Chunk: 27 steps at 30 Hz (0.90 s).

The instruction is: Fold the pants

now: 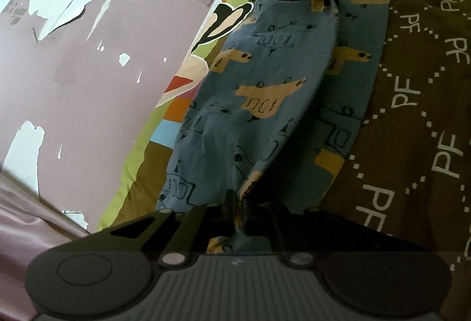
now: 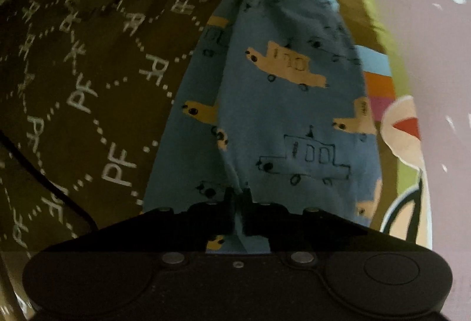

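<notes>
Your pants (image 1: 265, 103) are small blue ones printed with tan buses and black outline-drawn vehicles. In the left wrist view they stretch as a long band from 6 o'clock up to 12 o'clock, one leg lapped over the other along a lengthwise fold, the cloth gathered and creased at the near end and pinched into a peak at the far end. In the right wrist view the pants (image 2: 273, 103) narrow from a broad near end at 6 o'clock to a bunched tip near 12 o'clock.
</notes>
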Available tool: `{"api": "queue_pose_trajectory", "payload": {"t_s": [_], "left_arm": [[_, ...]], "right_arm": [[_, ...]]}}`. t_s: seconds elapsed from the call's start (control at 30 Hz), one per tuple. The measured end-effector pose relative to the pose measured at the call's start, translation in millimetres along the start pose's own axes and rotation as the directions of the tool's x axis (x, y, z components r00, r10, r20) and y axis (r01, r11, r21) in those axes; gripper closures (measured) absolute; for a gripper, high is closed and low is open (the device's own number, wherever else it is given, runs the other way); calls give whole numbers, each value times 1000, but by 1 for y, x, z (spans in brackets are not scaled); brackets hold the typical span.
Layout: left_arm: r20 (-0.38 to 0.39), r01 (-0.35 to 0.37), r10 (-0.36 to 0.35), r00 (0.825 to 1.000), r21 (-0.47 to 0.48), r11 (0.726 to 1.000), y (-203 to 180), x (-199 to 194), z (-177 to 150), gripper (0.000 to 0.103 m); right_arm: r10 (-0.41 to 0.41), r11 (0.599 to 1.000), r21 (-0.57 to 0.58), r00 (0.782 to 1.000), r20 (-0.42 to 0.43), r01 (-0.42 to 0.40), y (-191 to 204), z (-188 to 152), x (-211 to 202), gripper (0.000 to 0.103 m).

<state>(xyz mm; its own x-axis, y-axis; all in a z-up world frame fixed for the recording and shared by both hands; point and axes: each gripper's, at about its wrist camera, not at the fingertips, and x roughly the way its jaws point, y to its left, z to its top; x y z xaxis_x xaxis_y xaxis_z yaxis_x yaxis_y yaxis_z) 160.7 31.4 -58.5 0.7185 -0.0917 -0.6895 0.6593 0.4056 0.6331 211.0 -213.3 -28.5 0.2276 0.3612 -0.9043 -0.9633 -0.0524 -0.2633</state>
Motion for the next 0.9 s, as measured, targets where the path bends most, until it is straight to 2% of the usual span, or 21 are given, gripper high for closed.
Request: {"api": "queue_pose_trajectory", "payload": {"t_s": [0.13, 0.33, 0.4, 0.5, 0.53, 0.67, 0.7, 0.73, 0.77, 0.8, 0.9], "left_arm": [[-2, 13, -13, 1000, 34, 999, -4, -1, -4, 99], [-18, 36, -35, 999, 59, 998, -11, 3, -4, 99], [-22, 37, -35, 999, 56, 998, -9, 4, -3, 99], [-23, 34, -33, 999, 53, 998, -8, 4, -3, 99], [-23, 32, -31, 999, 53, 998, -9, 3, -3, 99], [-28, 30, -28, 999, 54, 998, -10, 2, -3, 99], [-28, 29, -28, 999, 57, 998, -10, 2, -3, 99], [-27, 29, -27, 999, 58, 998, -10, 2, -3, 99], [-27, 29, -27, 999, 57, 998, -9, 2, -2, 99], [-26, 30, -28, 999, 56, 998, -9, 2, -3, 99], [-19, 26, -25, 1000, 56, 998, -9, 0, -4, 99]], "right_arm": [[-80, 997, 8, 997, 15, 80, 20, -4, -21, 103], [-102, 995, -19, 995, -10, 102, 40, -7, -15, 103], [-133, 991, -31, 991, -4, 133, 41, -8, -14, 103], [-164, 986, -30, 986, 26, 165, 30, -9, -21, 77], [-167, 985, -41, 986, 28, 168, 27, -8, -22, 72], [-148, 985, -87, 989, 5, 148, 13, -4, -13, 68], [-138, 985, -104, 990, -13, 136, 12, -3, -9, 69], [-136, 983, -125, 990, -29, 131, 10, -2, -4, 76], [-128, 984, -130, 991, -44, 122, 9, -2, -1, 86], [-126, 985, -129, 991, -52, 118, 7, -1, 0, 102], [-132, 985, -114, 990, -40, 127, 8, -2, -4, 103]]}}
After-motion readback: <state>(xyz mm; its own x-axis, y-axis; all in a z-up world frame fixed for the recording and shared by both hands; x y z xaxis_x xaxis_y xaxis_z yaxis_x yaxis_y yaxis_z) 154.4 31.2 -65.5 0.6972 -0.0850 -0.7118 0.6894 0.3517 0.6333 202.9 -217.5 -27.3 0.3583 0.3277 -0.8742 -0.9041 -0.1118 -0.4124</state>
